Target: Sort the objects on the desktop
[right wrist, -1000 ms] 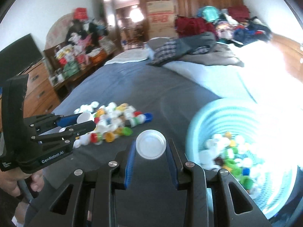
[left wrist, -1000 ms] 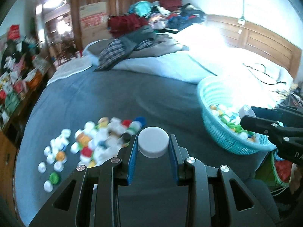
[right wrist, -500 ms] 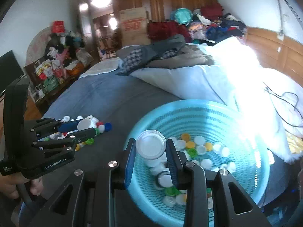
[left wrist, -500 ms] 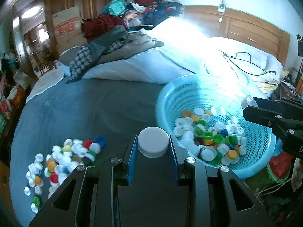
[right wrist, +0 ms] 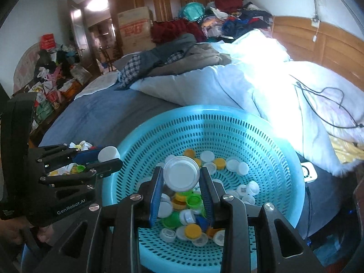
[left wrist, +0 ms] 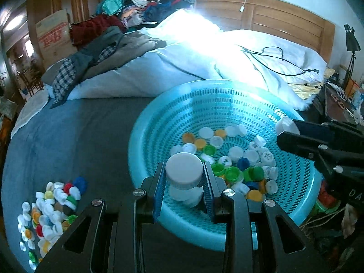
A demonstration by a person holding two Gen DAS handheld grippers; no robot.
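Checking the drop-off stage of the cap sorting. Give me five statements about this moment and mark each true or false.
1. The left gripper is shut on a white cap. True.
2. The right gripper is empty. False: it holds a white lid, hollow side to the camera.
3. The blue basket is empty. False: many caps lie in it.
4. A pile of loose caps lies on the bedspread outside the basket. True.
5. Both grippers are over the basket. True.
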